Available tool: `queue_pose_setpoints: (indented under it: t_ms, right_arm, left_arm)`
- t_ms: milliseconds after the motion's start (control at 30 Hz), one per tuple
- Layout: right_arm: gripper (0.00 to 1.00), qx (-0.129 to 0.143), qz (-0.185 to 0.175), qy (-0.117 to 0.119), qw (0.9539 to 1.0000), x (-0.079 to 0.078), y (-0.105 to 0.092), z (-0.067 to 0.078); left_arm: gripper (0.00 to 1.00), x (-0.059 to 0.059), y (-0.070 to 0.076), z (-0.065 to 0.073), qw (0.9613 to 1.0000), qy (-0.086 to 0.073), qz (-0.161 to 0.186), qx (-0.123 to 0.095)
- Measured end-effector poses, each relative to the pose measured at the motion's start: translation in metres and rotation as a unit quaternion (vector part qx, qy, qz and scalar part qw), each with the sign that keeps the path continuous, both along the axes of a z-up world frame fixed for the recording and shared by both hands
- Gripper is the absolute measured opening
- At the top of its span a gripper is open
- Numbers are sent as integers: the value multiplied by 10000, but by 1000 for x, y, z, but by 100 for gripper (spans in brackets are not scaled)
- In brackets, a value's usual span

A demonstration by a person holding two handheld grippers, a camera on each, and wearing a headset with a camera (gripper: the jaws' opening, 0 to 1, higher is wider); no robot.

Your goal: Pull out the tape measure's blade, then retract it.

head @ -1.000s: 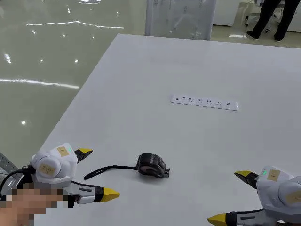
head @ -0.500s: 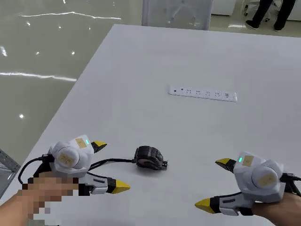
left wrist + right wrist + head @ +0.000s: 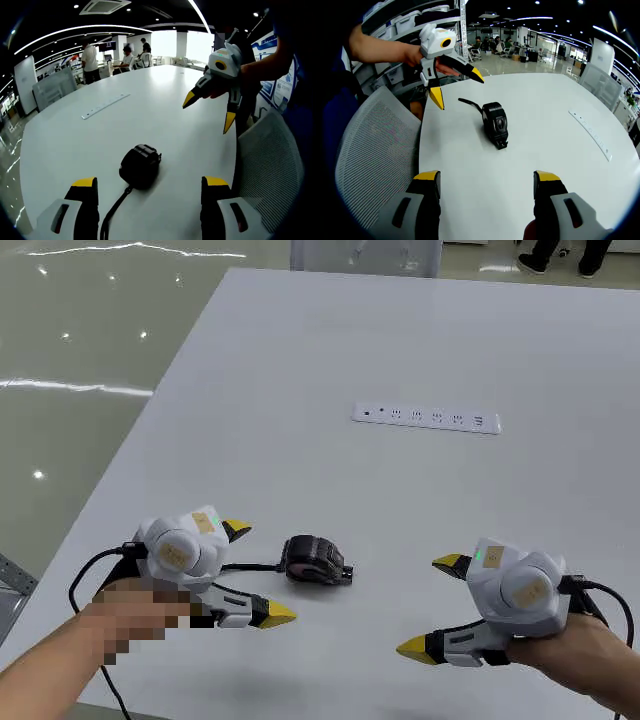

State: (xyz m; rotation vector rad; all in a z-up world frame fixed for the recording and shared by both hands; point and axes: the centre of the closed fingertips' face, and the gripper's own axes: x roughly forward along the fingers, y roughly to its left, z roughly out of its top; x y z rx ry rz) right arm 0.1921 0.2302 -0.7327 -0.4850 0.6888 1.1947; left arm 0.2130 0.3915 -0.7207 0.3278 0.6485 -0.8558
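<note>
A black tape measure [image 3: 313,560] lies on the white table [image 3: 400,350], its black wrist strap [image 3: 248,567] trailing left. The blade is inside the case. My left gripper [image 3: 258,572] is open just left of the case, its yellow tips either side of the strap. The left gripper view has the tape measure [image 3: 141,165] ahead between the open jaws. My right gripper [image 3: 433,606] is open, a hand's width right of the case, holding nothing. In the right gripper view the tape measure [image 3: 496,122] lies ahead with the left gripper [image 3: 456,85] beyond it.
A white power strip [image 3: 426,419] lies farther back on the table. The table's left edge runs close beside my left hand, with glossy floor [image 3: 70,360] below. A grey mesh chair back [image 3: 375,150] stands near the table edge.
Both grippers have moved inward toward the tape measure, the left one now straddling the strap. The tape measure itself has stayed put; the head camera tilted down.
</note>
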Motion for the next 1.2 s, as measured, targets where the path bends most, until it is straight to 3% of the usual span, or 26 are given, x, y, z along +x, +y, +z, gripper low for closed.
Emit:
queue_pose_setpoints:
  t_ms: [700,1200]
  right_arm:
    - [60,-5,510,71,9987,19,24,-24]
    - [52,14,763,99,9970,33,44,-45]
  left_arm:
    - [71,26,-27,-14,9975,-81,-531,463]
    - [65,37,-36,-30,9939,15,-880,669]
